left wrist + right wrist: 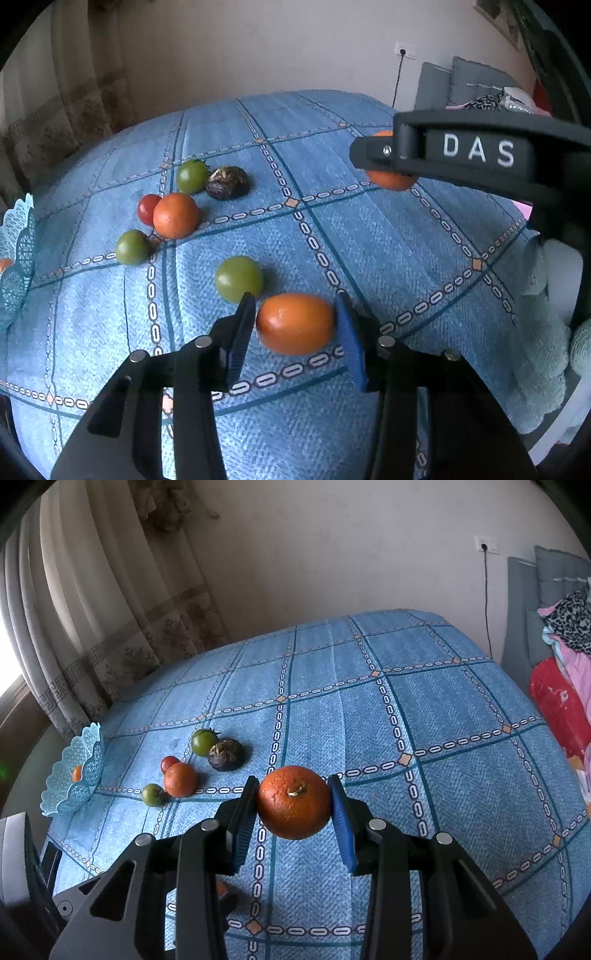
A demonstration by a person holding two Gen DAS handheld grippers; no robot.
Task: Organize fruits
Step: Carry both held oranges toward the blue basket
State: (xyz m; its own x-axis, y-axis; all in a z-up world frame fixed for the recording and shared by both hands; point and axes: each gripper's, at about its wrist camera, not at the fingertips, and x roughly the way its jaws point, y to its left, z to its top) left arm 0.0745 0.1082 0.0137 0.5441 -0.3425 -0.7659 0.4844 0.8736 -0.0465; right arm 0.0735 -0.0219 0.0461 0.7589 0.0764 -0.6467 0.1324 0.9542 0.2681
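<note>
My left gripper [294, 301] is shut on a smooth oval orange fruit [295, 325], its blue pads pressing both sides just above the blue checked cloth [388, 240]. My right gripper [293, 780] is shut on a round, rough-skinned orange [294, 801] with its stem facing the camera, held above the cloth. In the left wrist view that orange [391, 181] shows partly behind the right gripper's black finger [373, 153]. A light blue lattice basket [70, 779] stands at the cloth's left edge with a small orange fruit [77, 773] inside.
Loose on the cloth lie three green tomatoes [238, 278] [133, 246] [192, 176], a red tomato [149, 208], an orange [175, 215] and a dark brown wrinkled fruit [227, 182]. Curtains hang behind left; piled bedding [561, 686] sits right.
</note>
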